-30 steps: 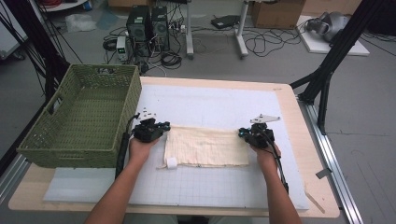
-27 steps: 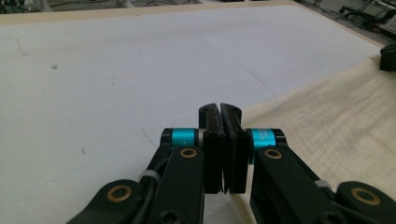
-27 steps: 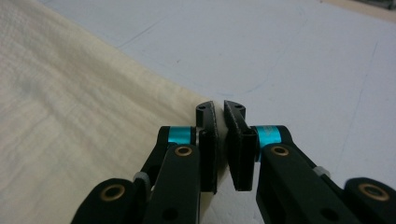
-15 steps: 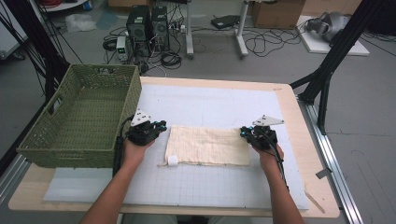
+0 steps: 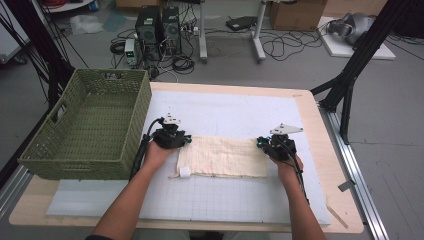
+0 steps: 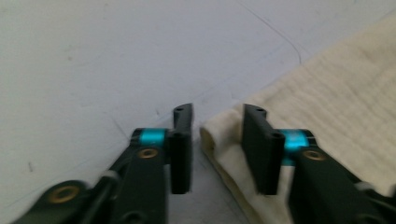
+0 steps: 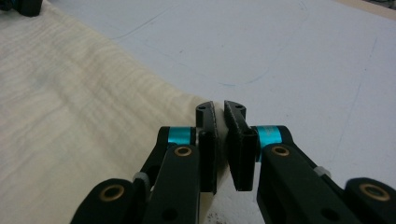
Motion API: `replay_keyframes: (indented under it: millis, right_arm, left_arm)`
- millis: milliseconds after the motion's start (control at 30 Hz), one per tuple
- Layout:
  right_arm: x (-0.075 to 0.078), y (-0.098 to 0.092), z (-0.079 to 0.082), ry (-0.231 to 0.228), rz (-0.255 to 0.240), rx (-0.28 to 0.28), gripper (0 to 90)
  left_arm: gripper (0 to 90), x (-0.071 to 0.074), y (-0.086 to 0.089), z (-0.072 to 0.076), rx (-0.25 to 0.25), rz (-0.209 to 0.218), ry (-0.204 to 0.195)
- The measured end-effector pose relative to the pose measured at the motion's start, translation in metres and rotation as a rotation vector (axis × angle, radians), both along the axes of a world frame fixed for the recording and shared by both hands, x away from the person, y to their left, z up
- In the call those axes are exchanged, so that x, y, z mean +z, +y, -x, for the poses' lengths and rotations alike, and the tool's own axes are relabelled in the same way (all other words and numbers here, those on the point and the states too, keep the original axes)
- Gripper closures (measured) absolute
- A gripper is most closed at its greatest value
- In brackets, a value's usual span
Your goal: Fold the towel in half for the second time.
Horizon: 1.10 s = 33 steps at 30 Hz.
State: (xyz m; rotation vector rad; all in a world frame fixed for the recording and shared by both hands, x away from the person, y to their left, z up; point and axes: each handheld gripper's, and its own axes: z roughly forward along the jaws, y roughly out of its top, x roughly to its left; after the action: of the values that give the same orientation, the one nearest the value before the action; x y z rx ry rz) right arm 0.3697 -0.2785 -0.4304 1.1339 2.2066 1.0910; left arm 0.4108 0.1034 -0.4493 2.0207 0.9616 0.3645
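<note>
High view: a folded cream cloth [image 5: 223, 157] lies flat at mid-frame on a white gridded mat [image 5: 235, 195] over a pale wooden table [image 5: 320, 130]. The left gripper [image 5: 176, 140] sits at the cloth's upper-left corner, the right gripper [image 5: 267, 145] at its upper-right corner. A green woven basket [image 5: 87, 131] stands empty at the left of frame. Behind the table, upper frame: concrete floor, computer towers [image 5: 159, 24], loose cables, cardboard boxes, black stand legs.

Left gripper view: jaws spread, straddling the rolled corner of the cloth [image 6: 224, 135], nothing pinched yet. Judgement: likely a corner pickup. Close squarely over all folded layers before lifting.

Right gripper view: jaws nearly pressed together, a thin gap showing, at the cloth edge [image 7: 177, 100] in centre frame. Cannot tell whether fabric is caught between them. Judgement: confirm that hold first, then raise both corners evenly so the fold stays.
</note>
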Motion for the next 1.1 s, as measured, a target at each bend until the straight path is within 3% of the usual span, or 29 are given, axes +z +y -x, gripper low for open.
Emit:
replay_keyframes:
  millis: [33,133,300,367,400,633,767,1100]
  right_arm:
    - [0.0,-0.001,0.0,0.005,0.003,0.0,84.0]
    - [-0.001,-0.002,-0.001,0.002,-0.005,-0.004,83.9]
    - [0.002,0.001,0.008,-0.06,-0.019,0.009,83.9]
    - [0.0,0.001,0.012,-0.075,-0.022,0.019,83.9]
    - [-0.002,0.0,0.014,-0.075,-0.022,0.028,83.8]
    - [-0.006,-0.007,0.03,-0.087,-0.088,0.046,83.6]
    - [-0.003,-0.01,0.04,-0.11,-0.086,0.072,83.6]
    - [-0.004,-0.011,0.067,-0.105,-0.079,0.157,82.6]
  left_arm:
    - [84.4,0.002,-0.002,0.001,0.002,-0.028,-0.016]
    - [86.3,0.005,0.001,0.005,0.017,-0.023,-0.022]
    - [86.2,0.015,0.011,0.022,0.035,0.051,-0.082]
    - [86.2,0.02,0.015,0.032,0.029,0.091,-0.145]
    - [86.1,0.022,0.015,0.035,0.022,0.097,-0.153]
    - [85.9,0.021,0.021,0.055,-0.011,0.141,-0.146]
    - [85.9,0.019,0.023,0.07,-0.029,0.168,-0.142]
    - [85.6,0.007,0.027,0.099,-0.047,0.143,-0.099]
